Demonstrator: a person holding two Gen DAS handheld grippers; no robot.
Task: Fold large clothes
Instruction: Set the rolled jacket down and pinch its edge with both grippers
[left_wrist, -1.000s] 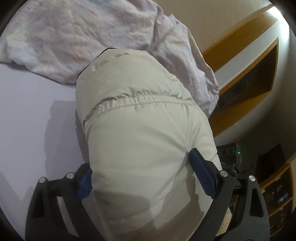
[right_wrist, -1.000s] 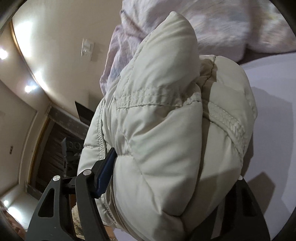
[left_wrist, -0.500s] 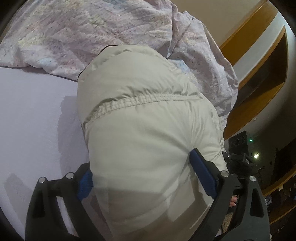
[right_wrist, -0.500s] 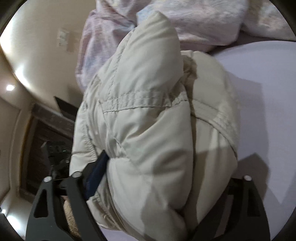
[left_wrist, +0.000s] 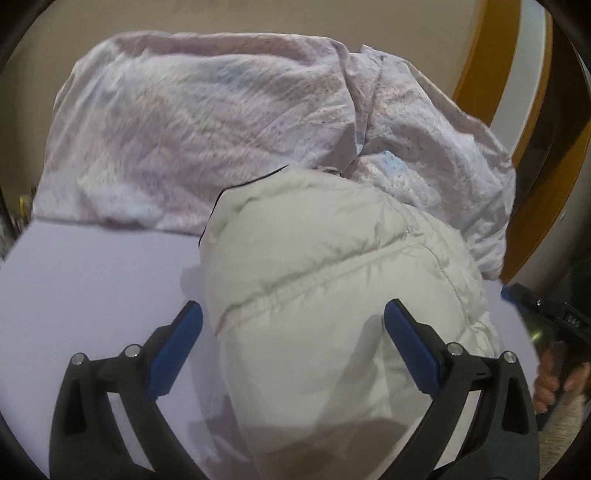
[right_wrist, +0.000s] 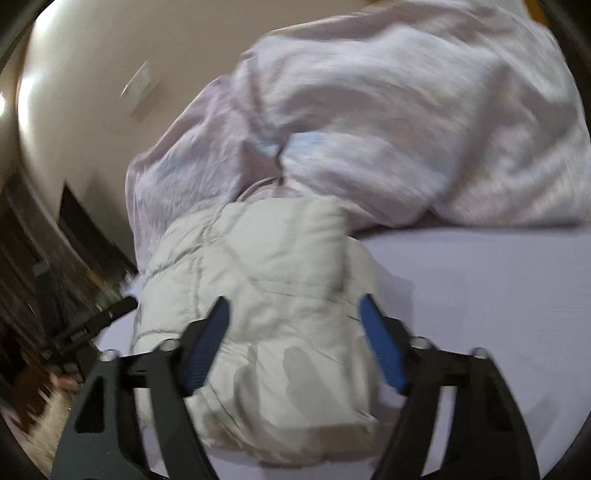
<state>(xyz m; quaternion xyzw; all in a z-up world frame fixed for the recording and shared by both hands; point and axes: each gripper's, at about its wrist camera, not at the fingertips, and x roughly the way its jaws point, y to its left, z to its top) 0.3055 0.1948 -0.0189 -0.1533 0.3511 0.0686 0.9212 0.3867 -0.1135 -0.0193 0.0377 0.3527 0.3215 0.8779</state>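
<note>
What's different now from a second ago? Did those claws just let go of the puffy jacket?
Yes. Both the left gripper and the right gripper have opened and backed off the cream jacket, which now sits folded on the lilac sheet instead of being squeezed between their pads. The crumpled duvet behind it lies as before.

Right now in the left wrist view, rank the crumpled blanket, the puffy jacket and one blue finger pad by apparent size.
1. crumpled blanket
2. puffy jacket, nearly as large, but nearer the camera, so unsure
3. blue finger pad
</note>
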